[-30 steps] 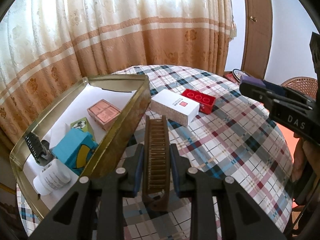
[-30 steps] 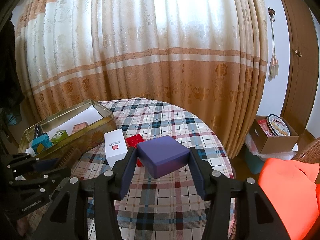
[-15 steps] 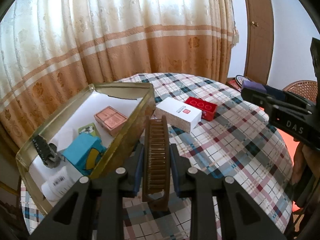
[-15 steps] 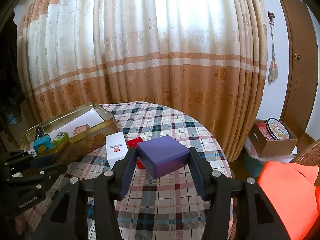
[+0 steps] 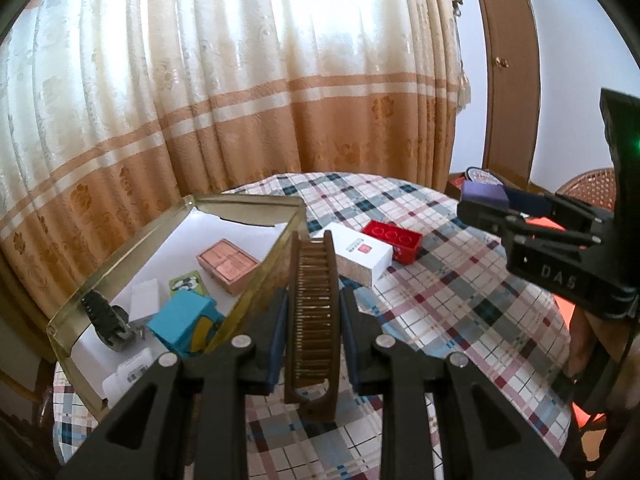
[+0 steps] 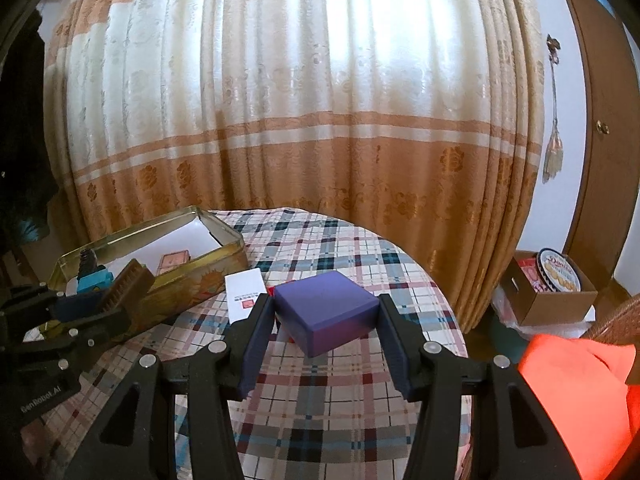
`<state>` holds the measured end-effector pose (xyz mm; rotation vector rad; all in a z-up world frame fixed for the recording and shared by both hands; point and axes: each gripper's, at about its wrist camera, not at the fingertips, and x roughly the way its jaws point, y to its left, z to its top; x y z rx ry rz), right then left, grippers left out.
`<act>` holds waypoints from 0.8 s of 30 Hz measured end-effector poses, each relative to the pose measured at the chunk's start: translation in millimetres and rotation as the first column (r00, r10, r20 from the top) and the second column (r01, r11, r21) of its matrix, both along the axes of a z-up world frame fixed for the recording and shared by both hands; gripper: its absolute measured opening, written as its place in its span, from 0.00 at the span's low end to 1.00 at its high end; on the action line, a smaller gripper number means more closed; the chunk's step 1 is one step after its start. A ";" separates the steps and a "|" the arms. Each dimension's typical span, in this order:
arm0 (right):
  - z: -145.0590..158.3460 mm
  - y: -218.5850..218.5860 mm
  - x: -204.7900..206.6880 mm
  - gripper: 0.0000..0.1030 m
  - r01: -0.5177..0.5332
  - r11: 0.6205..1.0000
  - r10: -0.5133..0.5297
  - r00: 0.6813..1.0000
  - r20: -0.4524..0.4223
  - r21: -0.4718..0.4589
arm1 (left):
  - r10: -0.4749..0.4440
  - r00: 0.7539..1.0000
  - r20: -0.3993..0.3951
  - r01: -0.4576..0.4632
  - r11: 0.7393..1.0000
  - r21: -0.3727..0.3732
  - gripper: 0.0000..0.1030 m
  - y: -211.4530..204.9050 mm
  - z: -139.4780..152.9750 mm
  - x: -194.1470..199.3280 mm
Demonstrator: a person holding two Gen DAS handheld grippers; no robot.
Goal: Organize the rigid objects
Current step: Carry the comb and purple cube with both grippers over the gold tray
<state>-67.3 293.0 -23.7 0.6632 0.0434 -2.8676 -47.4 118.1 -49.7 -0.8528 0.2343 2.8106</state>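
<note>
the left gripper (image 5: pixel 314 312) is at 6 o'clock in its own view, and its jaws pinch a brown comb (image 5: pixel 314 300) by its long sides. the comb is thin and hard, with lots of little teeth in a row, and it points away toward 12 o'clock. it hangs in the air just beside the near wall of the gold tin (image 5: pixel 256 272), which sits at 9 o'clock. i think the comb goes into the tin next. it could bump that wall and twist in the jaws, because the grip is only on two thin edges. it could also land on top of the blue box (image 5: pixel 182 322) and not lie flat.

the right gripper (image 6: pixel 320 344) is at 6 o'clock in its own view, and its jaws squeeze a purple box (image 6: pixel 326 312). the box is smooth with sharp corners, and it sits turned a bit, so the pads touch near its corners. it could slip out or spin if it gets shaken.

farther out, at 12 o'clock past the comb, a white box (image 5: pixel 356 254) and a red box (image 5: pixel 392 238) lie on the checked table (image 5: pixel 460 312), touching each other. they still wait to be put away. in the tin is also a pink box (image 5: pixel 226 266), close to the far end.
</note>
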 end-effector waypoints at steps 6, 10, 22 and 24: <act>8.9 -8.3 -3.4 0.52 -0.028 1.000 0.028 1.000 -0.001 -0.014 | 0.013 1.000 -0.023 -0.012 1.000 0.029 0.23 -10.0 11.9 3.4; 17.3 -25.4 -6.6 0.52 -0.073 0.997 0.073 0.997 -0.004 -0.004 | 0.043 0.998 -0.039 -0.041 0.998 0.050 0.23 -26.3 21.4 3.5; 36.9 -88.4 -36.0 0.52 -0.210 0.977 0.209 0.978 0.019 0.049 | 0.212 0.977 -0.005 -0.211 0.975 0.073 0.23 -97.9 23.7 -17.8; 37.3 -98.9 -42.1 0.52 -0.230 0.971 0.228 0.973 0.027 0.059 | 0.229 0.973 0.006 -0.229 0.971 0.074 0.23 -106.0 23.0 -22.3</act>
